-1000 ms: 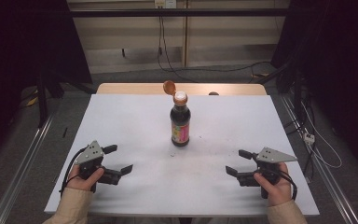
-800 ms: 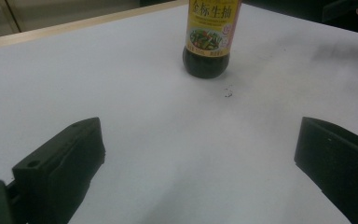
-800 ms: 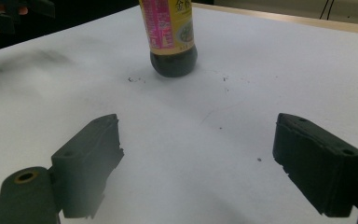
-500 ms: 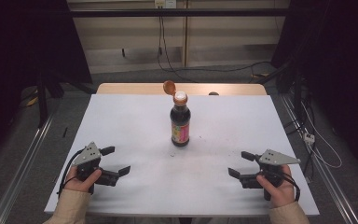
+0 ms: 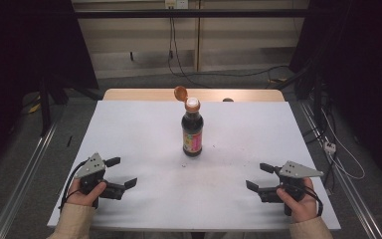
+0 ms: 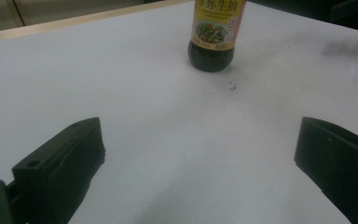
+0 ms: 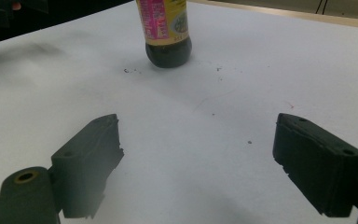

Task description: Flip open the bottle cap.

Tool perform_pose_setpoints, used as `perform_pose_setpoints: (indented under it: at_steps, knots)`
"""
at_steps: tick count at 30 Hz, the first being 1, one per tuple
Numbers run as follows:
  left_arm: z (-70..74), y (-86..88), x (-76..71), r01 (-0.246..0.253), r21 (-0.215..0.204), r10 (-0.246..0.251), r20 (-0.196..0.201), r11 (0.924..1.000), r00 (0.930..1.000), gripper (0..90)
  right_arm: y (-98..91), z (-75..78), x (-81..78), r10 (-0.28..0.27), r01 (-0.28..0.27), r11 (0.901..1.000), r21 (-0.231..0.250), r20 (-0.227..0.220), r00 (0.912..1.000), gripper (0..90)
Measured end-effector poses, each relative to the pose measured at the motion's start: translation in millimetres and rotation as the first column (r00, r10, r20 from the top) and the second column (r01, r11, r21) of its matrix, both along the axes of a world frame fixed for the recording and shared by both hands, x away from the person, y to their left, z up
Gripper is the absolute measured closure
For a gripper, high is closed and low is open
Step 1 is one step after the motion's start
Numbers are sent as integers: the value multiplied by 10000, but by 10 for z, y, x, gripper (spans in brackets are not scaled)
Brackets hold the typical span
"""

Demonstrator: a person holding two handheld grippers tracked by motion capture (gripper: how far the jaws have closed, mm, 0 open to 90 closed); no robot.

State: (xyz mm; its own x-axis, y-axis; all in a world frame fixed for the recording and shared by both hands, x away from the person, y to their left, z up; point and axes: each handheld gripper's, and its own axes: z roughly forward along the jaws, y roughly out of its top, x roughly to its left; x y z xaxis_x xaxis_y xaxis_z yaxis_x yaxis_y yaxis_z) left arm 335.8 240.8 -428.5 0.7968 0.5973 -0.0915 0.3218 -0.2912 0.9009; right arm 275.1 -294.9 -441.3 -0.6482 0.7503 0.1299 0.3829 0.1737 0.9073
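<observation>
Bottle stood upright near the middle of our table, a little toward the far side, dark liquid inside and a bright label round its belly. Its orange cap was flipped open and hung to the left of the neck. In the left gripper view we saw its base sitting flat on the white sheet, and in the right gripper view the same base with a few dark specks scattered close by on the sheet.

We held the left gripper at the near left, jaws wide with nothing between them, well apart from the bottle. We held the right gripper at the near right, jaws likewise wide and empty, also well apart from the bottle. Both pointed inward across the sheet, and both sat low over it.

Our table was covered in white, slightly smudged in grey near the middle, with a strip of bare wood showing along the far edge. Metal rails ran along the floor on the left, and another on the right. Beyond the far edge we saw pale wall panels with cables hanging down and trailing over the grey floor. Dark curtains closed the room at both sides.
</observation>
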Motion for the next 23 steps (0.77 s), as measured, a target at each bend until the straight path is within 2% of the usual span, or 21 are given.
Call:
perform_pose_setpoints:
  at_steps: [5, 9, 10, 23]
  knots:
    - [-6, 20, -1, 28, 112, -29, 76, 9999, 10000, 14, -29, -11, -22, -83, 83, 10000, -26, -9, 10000, 150]
    - [-18, 7, -3, 12, 19, -12, -52, 10000, 10000, 14, -31, -20, -35, -90, 90, 10000, -32, -10, 10000, 149]
    - [-19, 11, 3, 52, 108, -52, 15, 9999, 10000, 14, -27, -23, -34, -79, 79, 10000, -29, -40, 10000, 148]
    - [-42, 10, 15, -10, 80, 11, -46, 10000, 10000, 14, -44, -44, -18, -123, 124, 9999, 18, -102, 9999, 144]
